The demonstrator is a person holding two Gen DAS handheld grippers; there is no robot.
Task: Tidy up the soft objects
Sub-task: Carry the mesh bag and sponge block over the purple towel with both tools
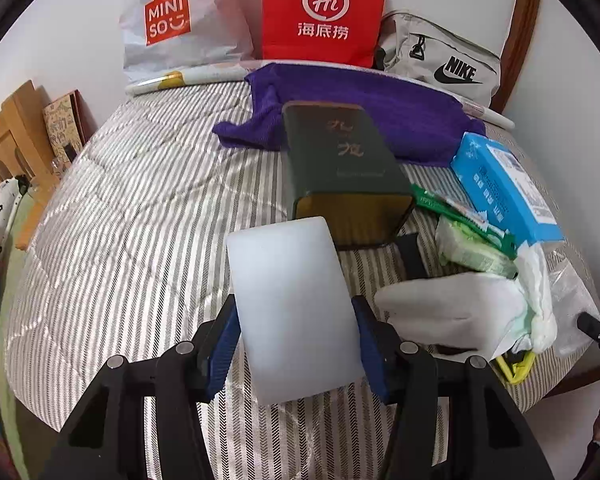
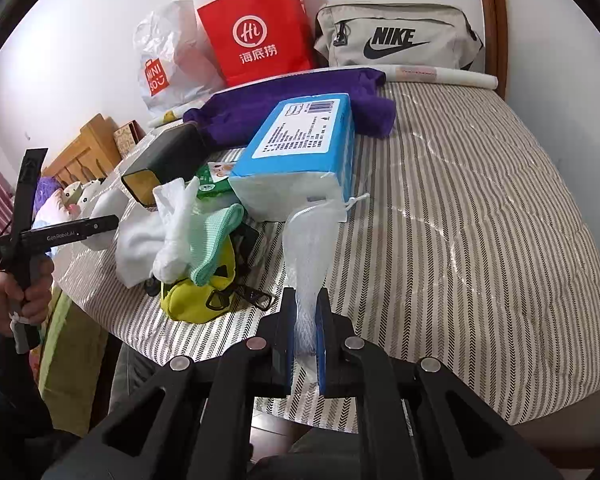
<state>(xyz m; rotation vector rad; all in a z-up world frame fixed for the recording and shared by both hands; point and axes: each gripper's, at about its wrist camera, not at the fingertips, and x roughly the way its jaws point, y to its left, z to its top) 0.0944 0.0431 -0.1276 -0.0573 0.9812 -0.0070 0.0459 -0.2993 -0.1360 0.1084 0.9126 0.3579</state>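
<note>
Got my left gripper (image 1: 296,344) clamped on a white foam block (image 1: 292,304) over the striped bed (image 1: 140,200), while my right gripper (image 2: 305,340) is pinched nearly closed on a white mesh bag (image 2: 310,248) beside the tissue pack (image 2: 300,152).

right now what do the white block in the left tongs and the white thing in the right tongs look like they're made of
White block: probably soft foam or sponge, matte, slightly translucent, with rounded corners and no print. White netting: seems to be foam mesh or plastic netting; an open see-through weave shows, and it is pinched flat between the right tongs.
</note>
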